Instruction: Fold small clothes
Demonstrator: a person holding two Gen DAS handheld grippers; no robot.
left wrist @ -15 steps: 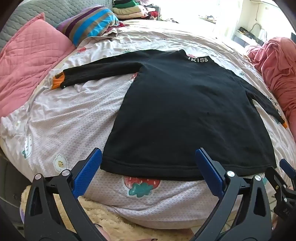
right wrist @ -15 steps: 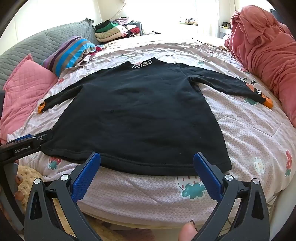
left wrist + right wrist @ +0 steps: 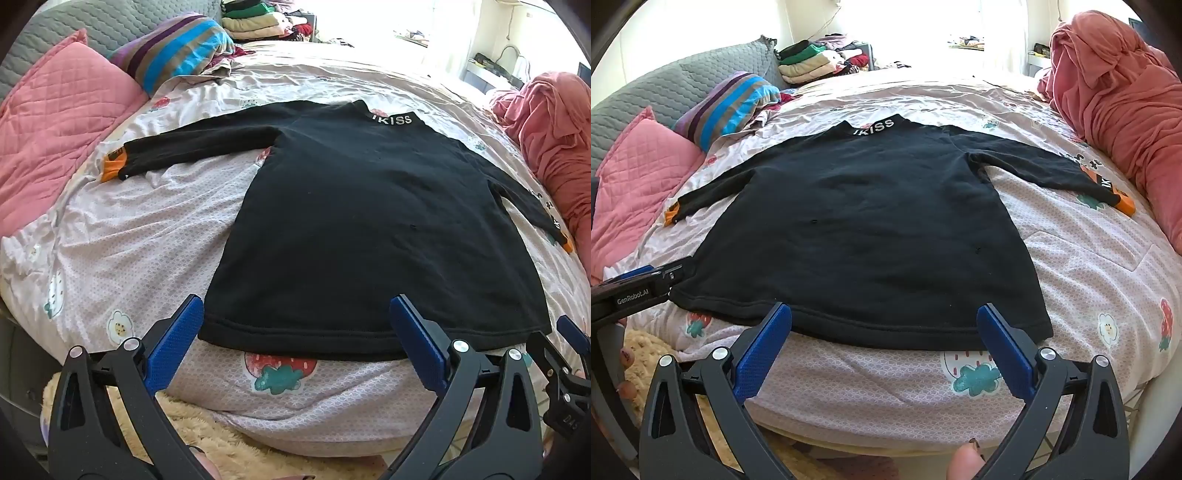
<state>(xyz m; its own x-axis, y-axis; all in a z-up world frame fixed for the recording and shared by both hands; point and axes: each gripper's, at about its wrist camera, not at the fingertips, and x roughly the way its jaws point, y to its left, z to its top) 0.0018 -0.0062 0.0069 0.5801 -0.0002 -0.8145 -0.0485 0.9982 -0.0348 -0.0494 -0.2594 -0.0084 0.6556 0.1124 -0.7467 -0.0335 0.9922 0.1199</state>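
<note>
One black sweater point(image 3: 373, 236) lies flat, both sleeves out, hem at the bed's point(image 3: 1089, 280) near edge; left gripper point(image 3: 295, 332) and right gripper point(image 3: 884, 332) both wide open, empty, above that hem.

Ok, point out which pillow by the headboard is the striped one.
The striped pillow, banded blue, purple and tan, lies farther up the bed toward the stacked clothes. The pink quilted pillow nearer the camera is plain.

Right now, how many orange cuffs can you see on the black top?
2. One orange cuff ends the sleeve pointing toward the pink pillow; the other orange cuff lies near the red blanket.
</note>
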